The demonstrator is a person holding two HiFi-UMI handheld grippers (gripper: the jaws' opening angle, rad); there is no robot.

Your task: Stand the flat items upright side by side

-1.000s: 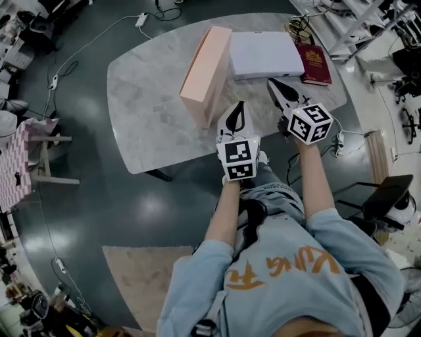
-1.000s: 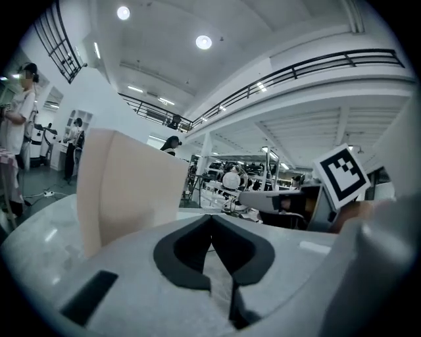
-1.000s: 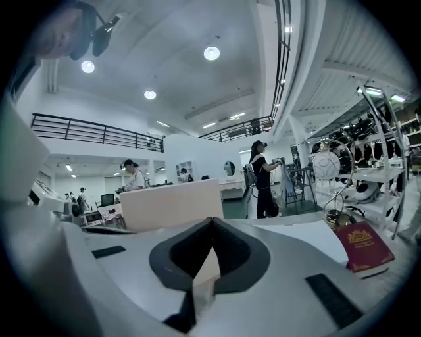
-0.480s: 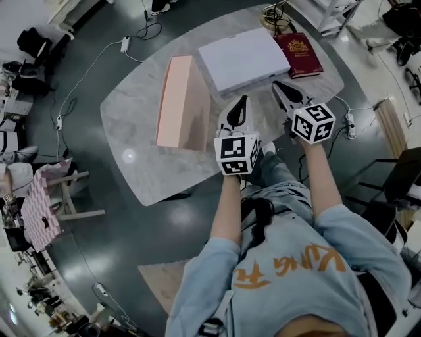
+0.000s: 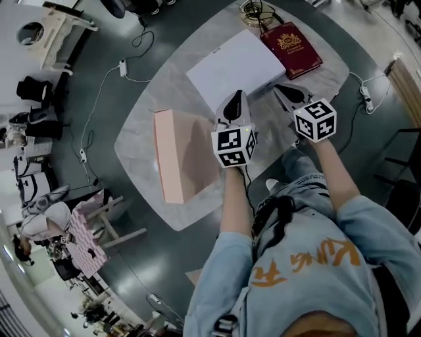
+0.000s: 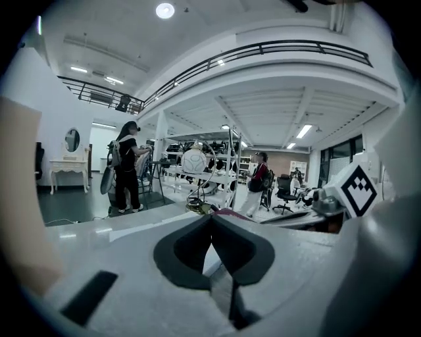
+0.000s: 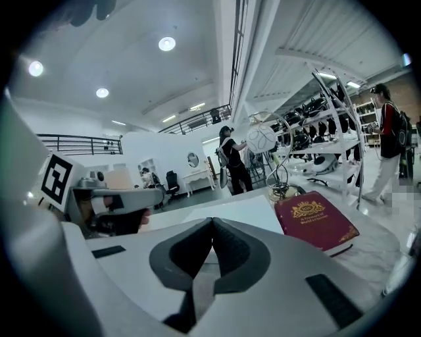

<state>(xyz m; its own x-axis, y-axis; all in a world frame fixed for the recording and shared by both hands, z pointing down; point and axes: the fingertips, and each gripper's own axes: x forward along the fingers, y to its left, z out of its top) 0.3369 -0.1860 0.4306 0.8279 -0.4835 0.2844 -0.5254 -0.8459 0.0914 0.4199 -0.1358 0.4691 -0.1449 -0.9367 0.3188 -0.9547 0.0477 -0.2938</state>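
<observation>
A pink box (image 5: 179, 156) stands on its long edge at the left of the marble table (image 5: 141, 128); a strip of it shows at the left edge of the left gripper view (image 6: 18, 197). A white flat box (image 5: 233, 68) lies flat behind it. Beside that lies a dark red book (image 5: 291, 49), also flat (image 7: 317, 220). My left gripper (image 5: 237, 96) is shut and empty, hovering at the white box's near edge, just right of the pink box. My right gripper (image 5: 279, 87) is shut and empty too, near the white box's right corner, short of the book.
A coil of cable (image 5: 253, 9) lies at the table's far end. A stool with a pink checked cloth (image 5: 85, 240) stands on the floor at the left. Cords and a power strip (image 5: 122, 65) run over the dark floor. Several people and shelving (image 6: 197, 164) stand beyond the table.
The head view has swung, so the table sits turned and the pink box now shows left of my left gripper. Both grippers stay shut and lie nearer the white box.
</observation>
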